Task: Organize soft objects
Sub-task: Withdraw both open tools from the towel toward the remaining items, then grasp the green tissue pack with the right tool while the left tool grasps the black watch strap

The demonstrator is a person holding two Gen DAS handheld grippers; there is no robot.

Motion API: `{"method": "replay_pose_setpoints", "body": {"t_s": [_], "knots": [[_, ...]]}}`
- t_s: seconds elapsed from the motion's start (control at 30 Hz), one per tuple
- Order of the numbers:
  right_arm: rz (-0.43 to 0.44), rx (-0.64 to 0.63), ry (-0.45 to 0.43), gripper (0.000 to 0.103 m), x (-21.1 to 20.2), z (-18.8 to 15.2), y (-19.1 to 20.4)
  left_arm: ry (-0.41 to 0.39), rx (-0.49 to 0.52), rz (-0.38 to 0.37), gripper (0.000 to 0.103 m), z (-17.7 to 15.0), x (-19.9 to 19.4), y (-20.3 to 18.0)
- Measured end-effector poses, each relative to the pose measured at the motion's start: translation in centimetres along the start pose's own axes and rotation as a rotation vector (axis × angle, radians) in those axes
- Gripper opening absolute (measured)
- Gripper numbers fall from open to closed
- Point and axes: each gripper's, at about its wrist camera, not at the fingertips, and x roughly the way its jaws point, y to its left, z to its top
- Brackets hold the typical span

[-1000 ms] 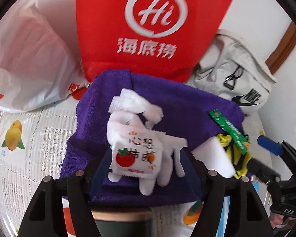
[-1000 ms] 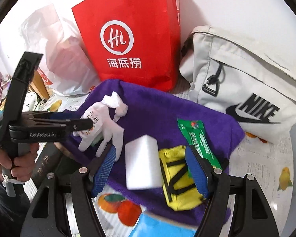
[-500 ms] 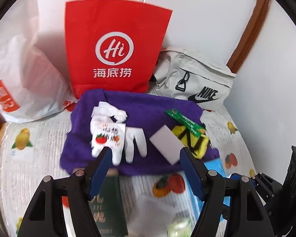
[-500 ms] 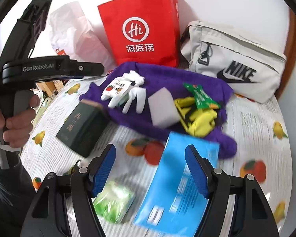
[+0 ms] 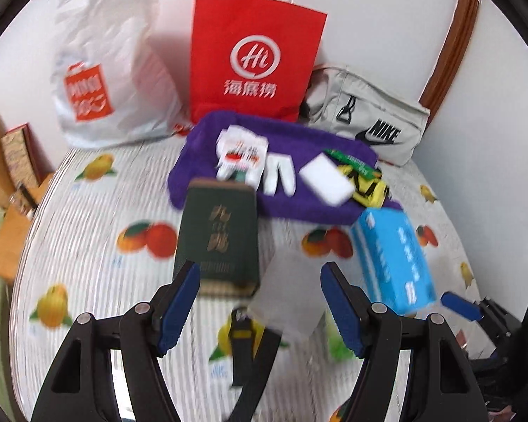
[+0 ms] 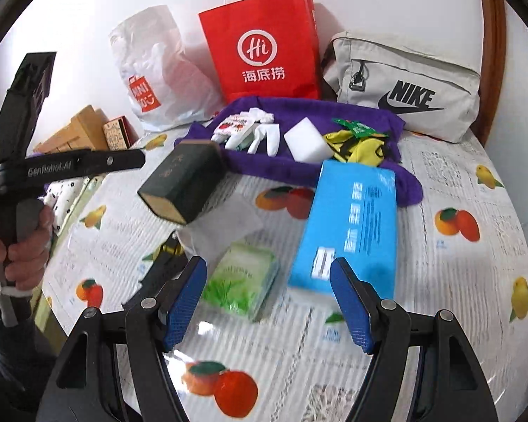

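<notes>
Purple towel [image 6: 309,168] lies at the back of the tabletop [image 6: 440,281], with the soft things piled on it: white gloves [image 6: 264,137], a printed packet [image 6: 234,126] on them, a white sponge block [image 6: 308,139], a yellow strap bundle [image 6: 364,147] and a green sachet [image 6: 357,128]. Nearer the cameras sit a dark green box [image 6: 183,183], a blue box [image 6: 352,225] just touching the towel's front edge, a green tissue pack [image 6: 241,283] and a clear plastic sheet [image 6: 225,225].

Left tool [image 5: 260,302] is spread and empty, hovering over the plastic sheet. Right tool [image 6: 267,302] is also spread and empty, above the tissue pack and blue box (its view shows a hand [image 6: 21,242] gripping the left handle).

Likely step: choosing the next soft item. The tissue pack looks like the closest candidate; a good approach would come straight down with the fingers either side of its short width, clear of the blue box, and squeeze gently since it will squash. Risk: snagging the plastic sheet, which seems to overlap the pack's far edge. Left view is blurred, so fine detail is unclear.
</notes>
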Motion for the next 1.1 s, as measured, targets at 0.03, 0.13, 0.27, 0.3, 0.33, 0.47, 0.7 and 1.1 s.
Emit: {"method": "replay_pose_setpoints", "body": {"t_s": [0.03, 0.13, 0.27, 0.3, 0.33, 0.47, 0.7, 1.1], "knots": [[-0.005, -0.001, 0.001, 0.072, -0.1, -0.5, 0.2, -0.001, 0.001, 0.005, 0.069, -1.0, -0.2, 0.0], [0.007, -0.003, 0.002, 0.072, -0.3, -1.6, 0.6, -0.001, 0.005, 0.029, 0.069, -3.2, -0.5, 0.0], [0.013, -0.001, 0.005, 0.072, 0.0, -3.2, 1.4, 0.008, -0.016, 0.062, 0.069, -5.8, -0.3, 1.1], [0.017, 0.000, 0.006, 0.072, 0.2, -3.5, 1.6, 0.013, -0.025, 0.070, 0.069, -6.3, -0.1, 1.5], [0.020, 0.001, 0.009, 0.072, 0.4, -3.9, 1.9, 0.022, -0.037, 0.078, 0.069, -7.2, 0.2, 2.1], [0.016, 0.017, 0.021, 0.072, 1.9, -5.1, 2.9, 0.036, -0.073, 0.069, 0.069, -9.4, 0.7, 3.7], [-0.026, 0.054, 0.034, 0.072, 4.9, -5.1, 3.9, 0.059, -0.108, 0.036, 0.069, -11.2, 1.7, 5.4], [-0.097, 0.091, 0.031, 0.072, 8.7, -4.3, 4.3, 0.082, -0.110, -0.005, 0.069, -11.5, 2.2, 5.9]]}}
